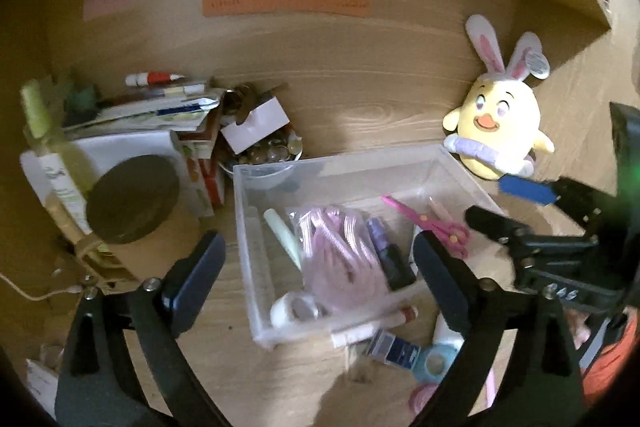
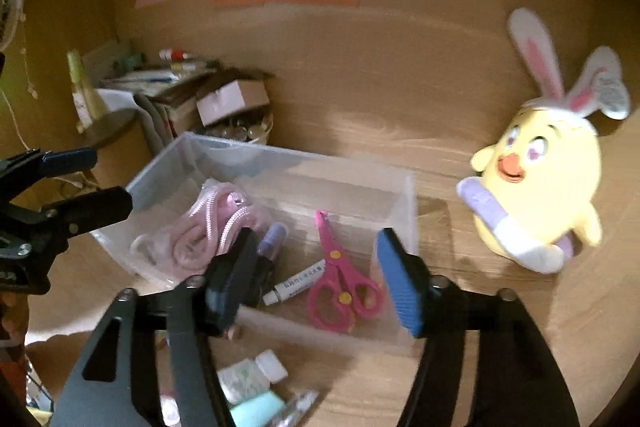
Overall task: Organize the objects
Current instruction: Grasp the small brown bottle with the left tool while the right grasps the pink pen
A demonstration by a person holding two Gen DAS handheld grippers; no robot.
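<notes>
A clear plastic bin (image 1: 256, 267) (image 2: 404, 211) sits on the wooden desk. It holds a bag of pink cord (image 1: 340, 251) (image 2: 208, 223), pink scissors (image 1: 436, 223) (image 2: 340, 279), a purple bottle (image 1: 378, 231) (image 2: 274, 237), a white tube (image 1: 282, 231) and a glue stick (image 2: 298, 281). My left gripper (image 1: 320, 267) is open and empty above the bin. My right gripper (image 2: 316, 275) is open and empty over the bin's near side; it also shows in the left wrist view (image 1: 508, 203).
A yellow chick plush with bunny ears (image 1: 500, 123) (image 2: 548, 183) stands right of the bin. Books, boxes, a bowl of glass beads (image 1: 268, 151) and a round tin (image 1: 132, 199) crowd the left. Small bottles and tape (image 1: 436, 359) (image 2: 248, 375) lie in front of the bin.
</notes>
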